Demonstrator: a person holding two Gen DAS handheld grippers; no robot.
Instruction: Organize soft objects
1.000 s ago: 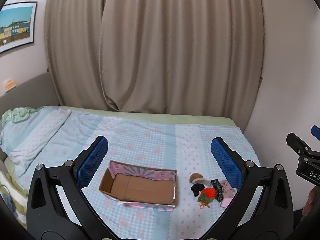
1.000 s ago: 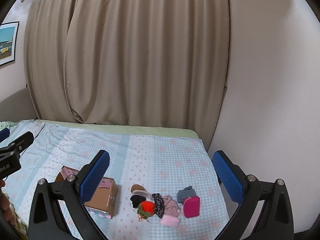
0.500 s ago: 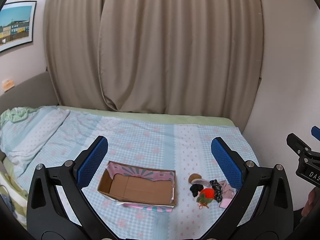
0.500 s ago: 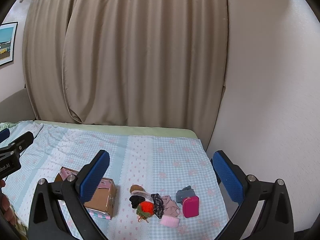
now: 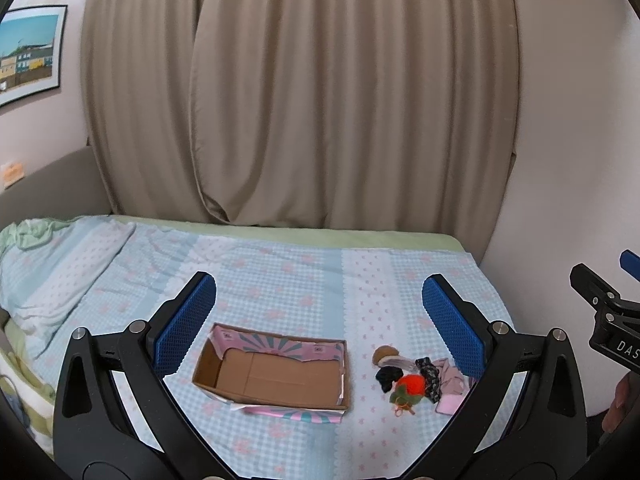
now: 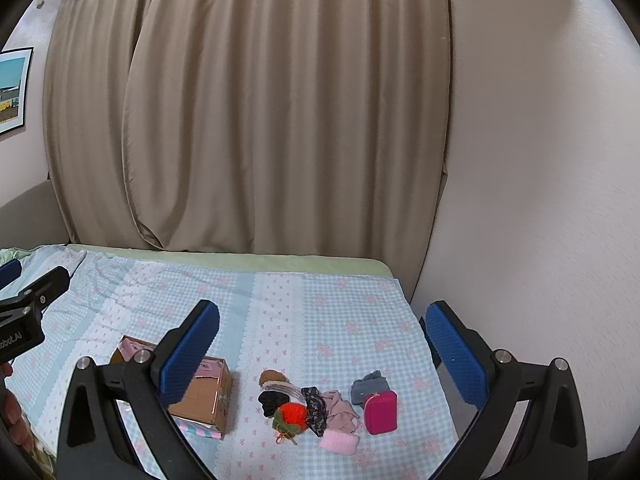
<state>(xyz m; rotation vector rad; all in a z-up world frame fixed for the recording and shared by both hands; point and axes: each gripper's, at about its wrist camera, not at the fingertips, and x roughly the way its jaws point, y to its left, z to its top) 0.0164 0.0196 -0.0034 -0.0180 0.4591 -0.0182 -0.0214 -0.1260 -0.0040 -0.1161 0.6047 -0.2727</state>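
Observation:
An open, empty cardboard box (image 5: 276,376) lies on the bed; it also shows in the right wrist view (image 6: 206,396). To its right is a heap of small soft things: an orange pom-pom (image 6: 291,414), black scrunchie (image 6: 269,400), brown puff (image 6: 272,378), pink cloth (image 6: 340,408), magenta pouch (image 6: 381,412), grey item (image 6: 370,386) and pale pink pad (image 6: 338,442). The heap shows in the left wrist view (image 5: 412,384). My left gripper (image 5: 320,320) is open and empty, above the box. My right gripper (image 6: 322,344) is open and empty, above the heap.
The bed (image 5: 304,272) has a blue checked sheet and a crumpled blanket (image 5: 48,264) at left. Beige curtains (image 5: 300,100) hang behind it. A white wall (image 6: 540,200) borders the bed's right side. A framed picture (image 5: 28,54) hangs at left.
Both views have shifted slightly; the grippers drifted a little nearer the bed. Both stay open and empty, and nothing on the bed moved.

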